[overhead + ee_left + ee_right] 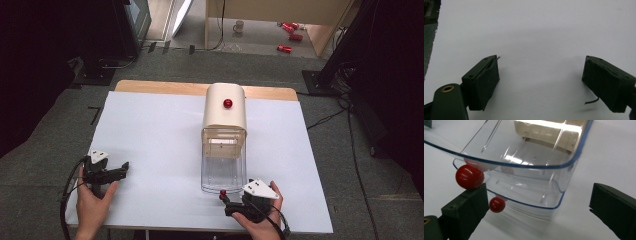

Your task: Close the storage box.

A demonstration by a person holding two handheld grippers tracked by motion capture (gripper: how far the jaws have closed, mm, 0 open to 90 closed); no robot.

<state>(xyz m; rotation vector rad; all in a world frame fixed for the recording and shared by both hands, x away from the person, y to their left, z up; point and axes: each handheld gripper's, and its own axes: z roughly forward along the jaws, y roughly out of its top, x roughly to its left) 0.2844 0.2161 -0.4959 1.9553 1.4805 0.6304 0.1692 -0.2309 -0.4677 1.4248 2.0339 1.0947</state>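
A cream housing with a red knob on top stands in the middle of the white table. A clear plastic drawer sticks out of it toward me. At the drawer's front wall is a red ball knob; a smaller red spot below it may be its reflection. My right gripper is open just in front of the drawer, its left jaw touching the knob from below. My left gripper rests open on bare table at the left, with nothing between its jaws.
The table's wooden back edge shows behind the white sheet. Grey carpet surrounds the table. Far back on the floor are a mug and red cans. Dark equipment stands at the back left.
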